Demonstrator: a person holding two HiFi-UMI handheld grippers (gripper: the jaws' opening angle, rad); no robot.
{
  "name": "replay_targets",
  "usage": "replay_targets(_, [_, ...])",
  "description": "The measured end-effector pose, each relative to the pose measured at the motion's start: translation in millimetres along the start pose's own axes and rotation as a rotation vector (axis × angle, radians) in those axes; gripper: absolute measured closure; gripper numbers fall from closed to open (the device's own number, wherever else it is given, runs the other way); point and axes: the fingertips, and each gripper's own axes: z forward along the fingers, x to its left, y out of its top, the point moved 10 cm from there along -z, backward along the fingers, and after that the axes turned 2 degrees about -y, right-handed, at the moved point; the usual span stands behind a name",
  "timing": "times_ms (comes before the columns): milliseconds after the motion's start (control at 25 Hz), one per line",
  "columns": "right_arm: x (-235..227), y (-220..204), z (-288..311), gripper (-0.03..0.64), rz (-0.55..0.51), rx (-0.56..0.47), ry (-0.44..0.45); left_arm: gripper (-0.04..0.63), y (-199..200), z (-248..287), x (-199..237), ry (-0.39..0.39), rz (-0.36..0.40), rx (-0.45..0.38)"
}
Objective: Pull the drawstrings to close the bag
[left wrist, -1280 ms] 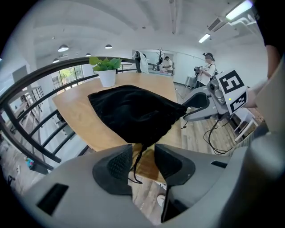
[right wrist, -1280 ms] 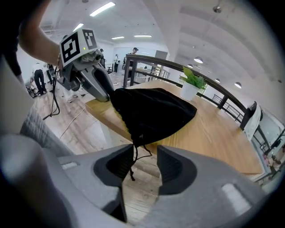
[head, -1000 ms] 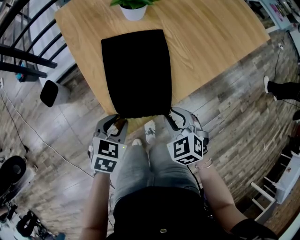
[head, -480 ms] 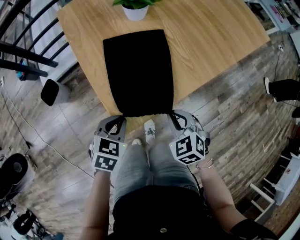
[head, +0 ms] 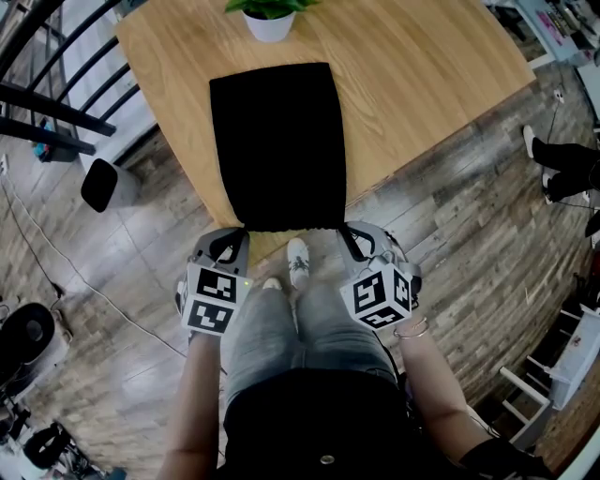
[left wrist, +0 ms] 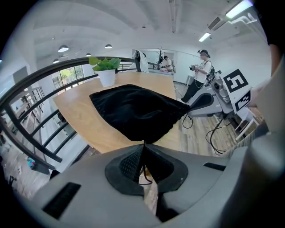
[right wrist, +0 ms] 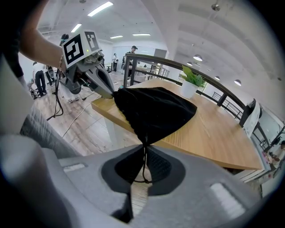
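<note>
Head view from above: the black bag [head: 277, 145] lies flat on the wooden table [head: 422, 84], mouth at the near edge, where the left gripper [head: 240, 236] and right gripper [head: 346, 234] have just been closing, each now pinching a drawstring [right wrist: 144, 169], ready to pull.

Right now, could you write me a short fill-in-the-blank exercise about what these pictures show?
The ____ bag lies flat on the wooden table.
The left gripper and the right gripper, whose fingers have just been closing, each pinch a ____ of the bag.
Beyond the bag, a white pot holds a green ____.
Missing words: black; drawstring; plant.
</note>
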Motion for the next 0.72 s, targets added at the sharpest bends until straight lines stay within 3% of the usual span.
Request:
replay_targets(600, [-2.3,-9.4,-11.1,0.617,0.009,0.010,-0.006,0.574,-2.9,-1.1,-5.9,0.009,0.014,0.007])
replay_targets(720, [-2.4,-8.5,-6.4,0.530,0.011,0.024,0.005,0.574,-3.2,-1.7,-5.9,0.011,0.005,0.005])
